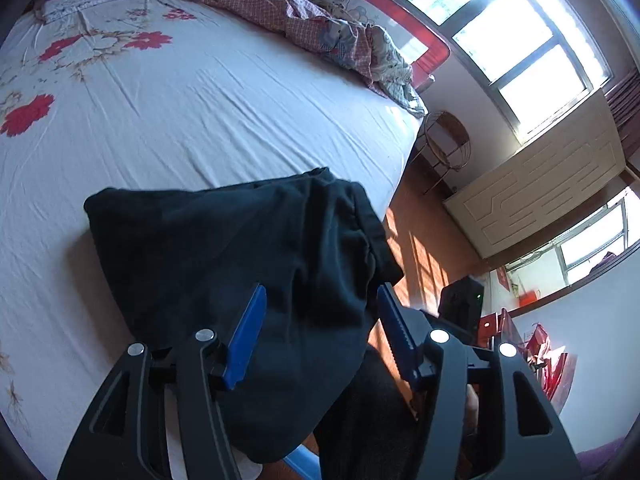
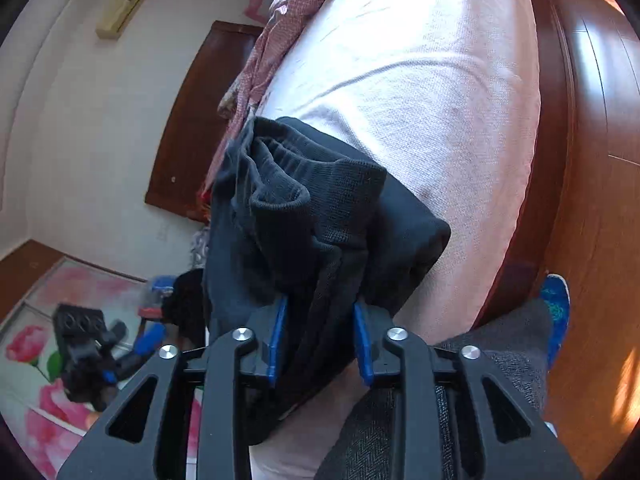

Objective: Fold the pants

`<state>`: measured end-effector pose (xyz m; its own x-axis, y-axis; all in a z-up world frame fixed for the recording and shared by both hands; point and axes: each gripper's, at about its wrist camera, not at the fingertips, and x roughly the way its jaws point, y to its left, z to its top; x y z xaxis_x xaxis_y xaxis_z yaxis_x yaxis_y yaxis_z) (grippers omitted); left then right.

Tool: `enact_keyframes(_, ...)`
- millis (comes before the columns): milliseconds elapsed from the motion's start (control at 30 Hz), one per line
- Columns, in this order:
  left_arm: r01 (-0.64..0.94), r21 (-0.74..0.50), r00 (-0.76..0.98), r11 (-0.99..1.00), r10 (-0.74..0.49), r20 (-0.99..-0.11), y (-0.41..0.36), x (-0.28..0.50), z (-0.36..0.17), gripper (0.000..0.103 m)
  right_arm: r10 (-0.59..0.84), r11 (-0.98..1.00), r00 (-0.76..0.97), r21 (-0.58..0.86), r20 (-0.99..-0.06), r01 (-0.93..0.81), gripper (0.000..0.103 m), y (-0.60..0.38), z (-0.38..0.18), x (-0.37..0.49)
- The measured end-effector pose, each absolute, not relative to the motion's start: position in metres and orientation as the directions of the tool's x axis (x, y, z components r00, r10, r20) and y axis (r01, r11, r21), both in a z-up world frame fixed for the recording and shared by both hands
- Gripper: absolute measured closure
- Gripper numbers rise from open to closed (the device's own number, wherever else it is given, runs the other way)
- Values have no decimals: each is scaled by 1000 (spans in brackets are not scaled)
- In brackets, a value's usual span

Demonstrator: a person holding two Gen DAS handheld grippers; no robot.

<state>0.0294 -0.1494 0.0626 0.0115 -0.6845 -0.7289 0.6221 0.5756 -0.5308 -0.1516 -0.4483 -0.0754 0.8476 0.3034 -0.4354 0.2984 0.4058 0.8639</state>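
The black pants [image 1: 224,256] lie folded in a thick bundle on the white floral bed sheet [image 1: 180,120] near the bed's corner. My left gripper [image 1: 320,300] is open, its blue fingers wide apart above the bundle's near edge. In the right wrist view the pants [image 2: 320,216] show their ribbed waistband and stacked layers. My right gripper [image 2: 320,308] has its blue fingers closed on the bundle's thick edge.
A crumpled red checked quilt [image 1: 320,28] lies along the far side of the bed. The wooden floor [image 1: 424,248], a round chair [image 1: 444,140] and a window [image 1: 520,32] are to the right. The person's leg [image 2: 480,380] and blue shoe [image 2: 556,312] stand beside the bed.
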Motion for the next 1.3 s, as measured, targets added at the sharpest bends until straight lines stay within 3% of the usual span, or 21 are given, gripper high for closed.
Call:
enact_keyframes(33, 621, -509, 16, 596, -658, -753, -141, 19, 50, 41, 319, 392, 855, 879, -408, 274, 33, -449, -70, -150)
enact_keyframes(100, 615, -474, 36, 631, -622, -782, -126, 1, 32, 39, 344, 334, 863, 907, -370, 256, 25, -452, -64, -145)
enact_keyframes(233, 546, -501, 54, 671, -625, -779, -98, -19, 11, 33, 303, 300, 842, 883, -447, 361, 25, -459, -56, -137)
enact_keyframes(300, 526, -510, 81, 681, -637, -767, -86, -29, 8, 32, 273, 264, 871, 902, -409, 341, 25, -464, -55, -152)
enact_keyframes(433, 503, -508, 138, 699, -645, -752, -73, -44, 3, 26, 211, 297, 881, 886, -424, 355, 25, -470, -41, -170)
enact_keyframes(567, 499, -502, 160, 706, -645, -748, -68, -58, -3, 25, 254, 329, 884, 895, -391, 302, 34, -465, -27, -163)
enact_keyframes(867, 525, -476, 173, 705, -637, -752, -71, -65, 0, 20, 234, 431, 820, 812, -522, 393, 37, -456, -30, -135)
enact_keyframes(967, 508, -487, 172, 711, -637, -751, -69, -64, -2, 19, 226, 466, 795, 780, -562, 419, 46, -452, -33, -128)
enact_keyframes(1033, 501, -487, 174, 716, -634, -753, -67, -63, -3, 19, 215, 497, 763, 741, -609, 451, 74, -451, -37, -123)
enact_keyframes(1100, 494, -487, 182, 720, -634, -752, -65, -63, -2, 19, 214, 561, 743, 702, -634, 439, 89, -447, -34, -117)
enact_keyframes(1167, 489, -487, 192, 723, -634, -749, -63, -62, -1, 18, 210, 605, 742, 681, -636, 413, 91, -445, -22, -116)
enact_keyframes(1300, 490, -475, 222, 731, -632, -743, -61, -63, 3, 17, 198, 635, 823, 709, -533, 307, 93, -450, 28, -135)
